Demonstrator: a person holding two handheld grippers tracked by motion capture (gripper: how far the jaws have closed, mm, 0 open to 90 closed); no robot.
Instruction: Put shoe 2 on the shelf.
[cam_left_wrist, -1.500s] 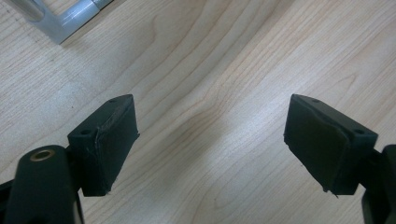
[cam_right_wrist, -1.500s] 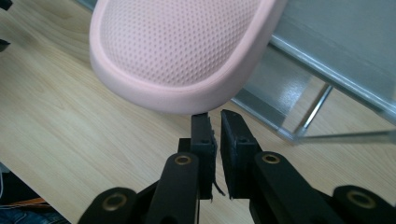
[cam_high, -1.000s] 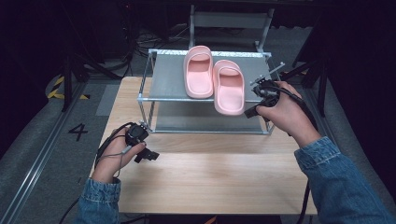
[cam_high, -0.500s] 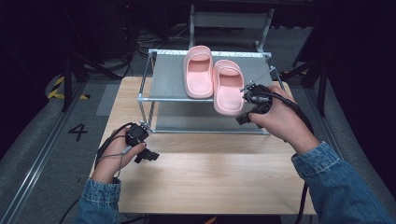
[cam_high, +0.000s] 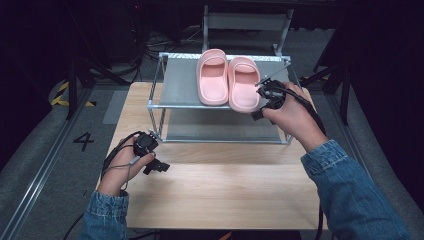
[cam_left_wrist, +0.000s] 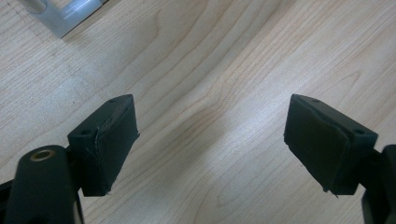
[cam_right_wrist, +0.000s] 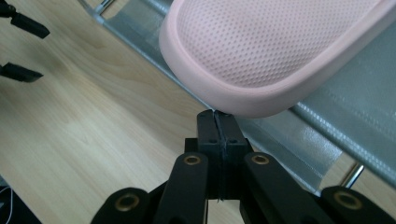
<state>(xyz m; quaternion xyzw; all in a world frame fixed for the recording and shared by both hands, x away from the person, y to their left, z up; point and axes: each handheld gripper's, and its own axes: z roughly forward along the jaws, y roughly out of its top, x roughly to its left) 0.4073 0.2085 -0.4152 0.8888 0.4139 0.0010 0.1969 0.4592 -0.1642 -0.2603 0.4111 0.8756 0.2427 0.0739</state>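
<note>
Two pale pink foam slide sandals are sitting side by side on the grey top shelf (cam_high: 180, 90) of a small metal-framed rack, which is standing at the far end of a light wooden table (cam_high: 220, 190). The right-hand pink sandal (cam_high: 243, 84) is lying with its heel end at the shelf's near edge, and the left-hand pink sandal (cam_high: 212, 77) is resting just beside it.

The right gripper (cam_high: 260, 102) is sitting against the heel end of the right-hand sandal in the high view. In the right gripper view its two black jaws are pressing flat against each other with nothing between them, their tips (cam_right_wrist: 218, 116) meeting right under the sandal's rounded heel rim (cam_right_wrist: 280, 51); whether they are actually touching the rim is hard to make out. Its jaws have just been closing. The sandal's toe end is cut off at that view's top edge.

The left gripper (cam_high: 159, 166) is resting low over the table near the rack's front left leg. In the left gripper view its jaws are standing spread wide over bare wood, pinching nothing.
</note>
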